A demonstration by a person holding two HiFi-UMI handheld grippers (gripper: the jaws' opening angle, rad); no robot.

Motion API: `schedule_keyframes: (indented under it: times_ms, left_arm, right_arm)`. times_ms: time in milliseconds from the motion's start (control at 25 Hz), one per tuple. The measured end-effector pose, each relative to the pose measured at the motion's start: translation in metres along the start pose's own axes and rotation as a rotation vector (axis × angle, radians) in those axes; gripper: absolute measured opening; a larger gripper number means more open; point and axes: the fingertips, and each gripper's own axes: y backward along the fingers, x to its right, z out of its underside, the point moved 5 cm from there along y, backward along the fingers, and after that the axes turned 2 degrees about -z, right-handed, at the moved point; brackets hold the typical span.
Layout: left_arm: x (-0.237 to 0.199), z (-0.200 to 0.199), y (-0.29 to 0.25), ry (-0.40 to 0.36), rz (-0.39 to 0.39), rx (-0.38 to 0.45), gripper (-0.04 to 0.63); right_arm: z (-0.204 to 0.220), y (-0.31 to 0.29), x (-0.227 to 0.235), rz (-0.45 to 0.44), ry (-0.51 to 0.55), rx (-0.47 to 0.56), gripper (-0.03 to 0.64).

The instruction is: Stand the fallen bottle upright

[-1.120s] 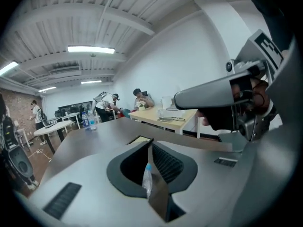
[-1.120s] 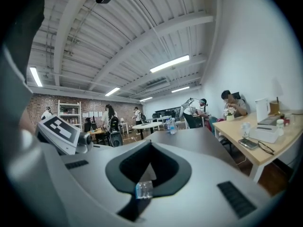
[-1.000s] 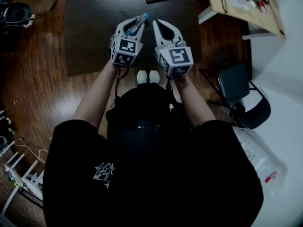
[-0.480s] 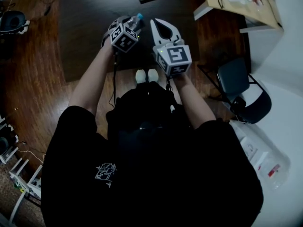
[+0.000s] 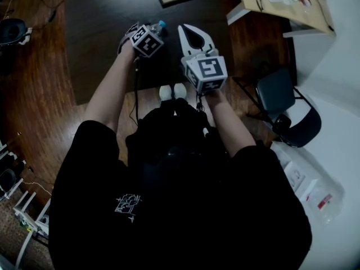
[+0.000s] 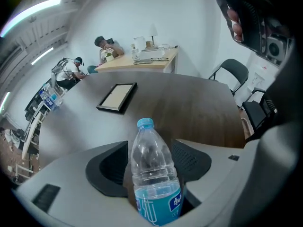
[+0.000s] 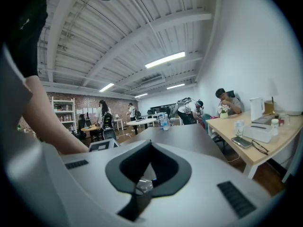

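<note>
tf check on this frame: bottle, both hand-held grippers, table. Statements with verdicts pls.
1. The bottle is upright between the jaws of the left hand-held gripper. True.
2. Its cap is red. False: the cap is blue.
3. The left hand-held gripper is clamped tight on the bottle. False: its jaws have just been opening and stand apart, with the bottle between them but not squeezed.
4. A picture frame lies flat on the table beyond the bottle. True.
5. The right hand-held gripper holds a cup. False: its jaws are together with nothing between them.
</note>
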Motion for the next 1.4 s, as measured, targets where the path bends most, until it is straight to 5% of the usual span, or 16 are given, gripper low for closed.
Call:
schedule_keyframes:
  times_ms: [880, 1400]
  left_arm:
    - [-0.006, 0.01, -0.032, -0.002, 0.075, -0.17, 0.316]
    - [-0.002, -0.013, 0.001, 0.097, 0.06, 0.017, 0.295]
  right_arm:
    - [0.003, -0.014, 0.015, -0.007, -0.031, -0.008, 0.012]
    - [0.0, -0.016, 0.006, -0.02, -0.047, 0.006, 0.012]
